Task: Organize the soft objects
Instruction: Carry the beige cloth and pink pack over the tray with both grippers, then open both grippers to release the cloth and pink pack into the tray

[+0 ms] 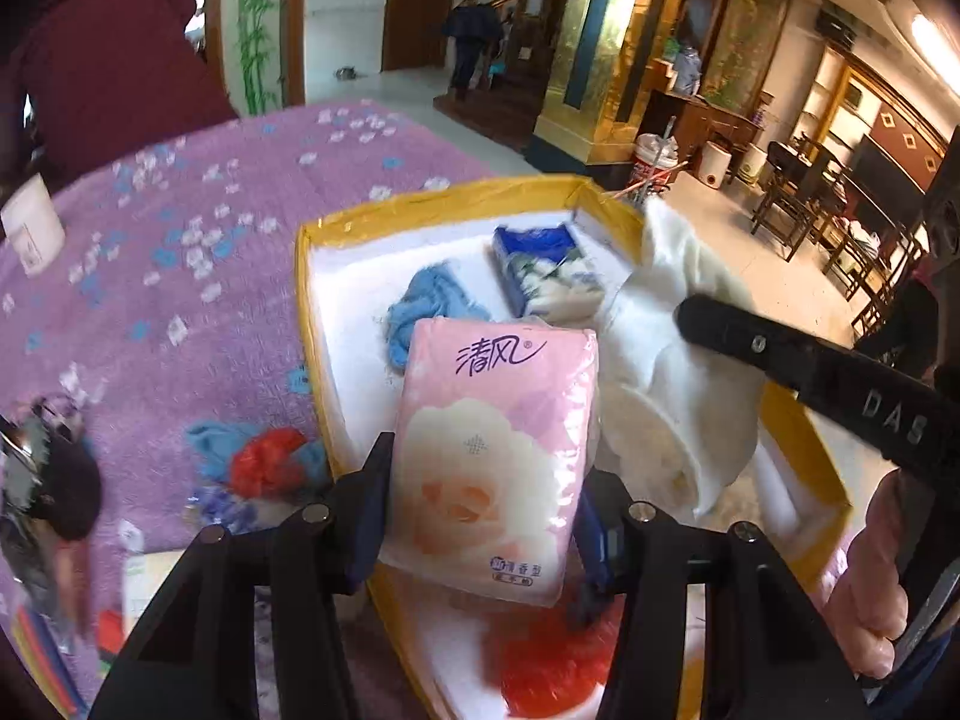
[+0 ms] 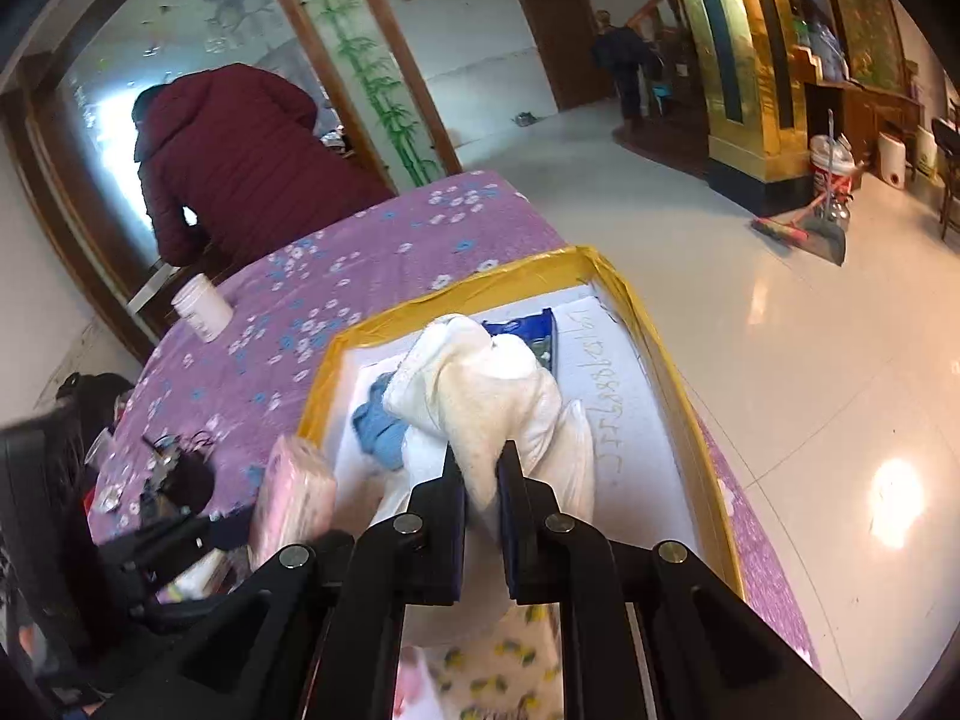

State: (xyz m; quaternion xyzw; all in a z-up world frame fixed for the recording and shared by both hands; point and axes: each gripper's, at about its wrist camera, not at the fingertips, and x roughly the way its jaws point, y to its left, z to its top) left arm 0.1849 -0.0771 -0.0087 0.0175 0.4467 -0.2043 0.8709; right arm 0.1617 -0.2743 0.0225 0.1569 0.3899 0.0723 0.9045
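Purple floral tablecloth [image 1: 180,276] carries the yellow-edged box [image 1: 456,189], white inside. In the box: white towel [image 2: 498,396], blue tissue pack [image 1: 540,264], blue cloth [image 1: 432,300]. Right gripper [image 2: 483,480] pinches a towel fold, bulk hanging over the box. Left gripper [image 1: 480,516] clamps the pink tissue pack [image 1: 492,456], held over the box's near end. Risk: both loads crowd one spot, so the towel may drape over the pack or catch the rim. Thin towel grip could slip.

Left tool [image 1: 480,516]: fingers spread wide and clamped on the two sides of a held pack. Right tool [image 2: 483,480]: fingers nearly together, pinching a fold of fabric; the right hand [image 1: 876,570] grips its handle.
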